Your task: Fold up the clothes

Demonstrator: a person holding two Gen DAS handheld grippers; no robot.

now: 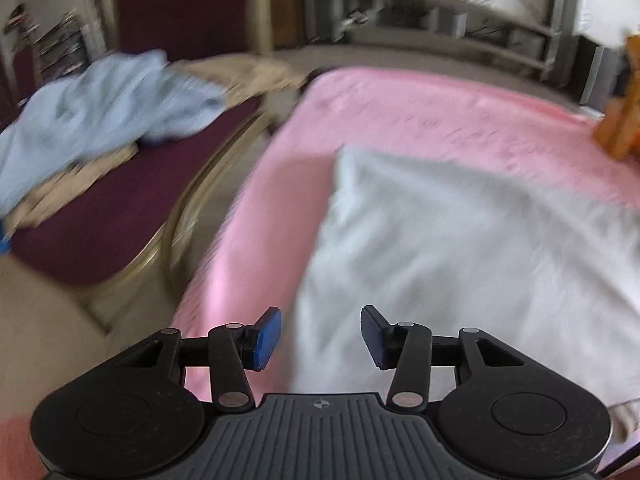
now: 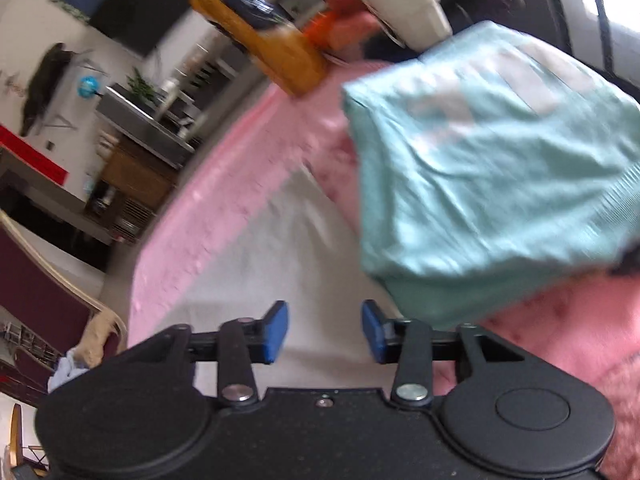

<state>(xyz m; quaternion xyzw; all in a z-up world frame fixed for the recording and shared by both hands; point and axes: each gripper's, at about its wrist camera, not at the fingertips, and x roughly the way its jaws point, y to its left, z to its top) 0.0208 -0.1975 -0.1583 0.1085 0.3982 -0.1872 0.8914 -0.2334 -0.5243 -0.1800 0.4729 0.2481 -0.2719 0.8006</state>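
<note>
Both views are pretty motion-blurred, so take the fine details loosely. Far left in the left wrist view there's a light blue garment [image 1: 100, 108] heaped in a crumpled pile on a maroon seat [image 1: 120, 208], with some beige fabric [image 1: 248, 74] beside it. No clear long axis on that heap, it's just bunched up.

Moving right, the tabletop has a pink cover [image 1: 420, 112], and a white cloth [image 1: 460, 248] lies flat on it. One corner points away toward the far left, and its left edge runs from that corner back down toward the camera. The left gripper [image 1: 320, 338] hangs over the near edge of that cloth, jaws partly apart with nothing between the blue pads.

In the right wrist view the same white cloth [image 2: 280, 248] stretches away from the right gripper [image 2: 325, 332], which also has its jaws partly apart and empty, above the fabric. Right of that sits a folded teal shirt [image 2: 480, 184] with a pale print, lying as a roughly square bundle. Beyond it at the back stands an orange bottle [image 2: 260, 36] with a dark label, tilted in the frame, and a white pot [image 2: 408, 4].
</note>
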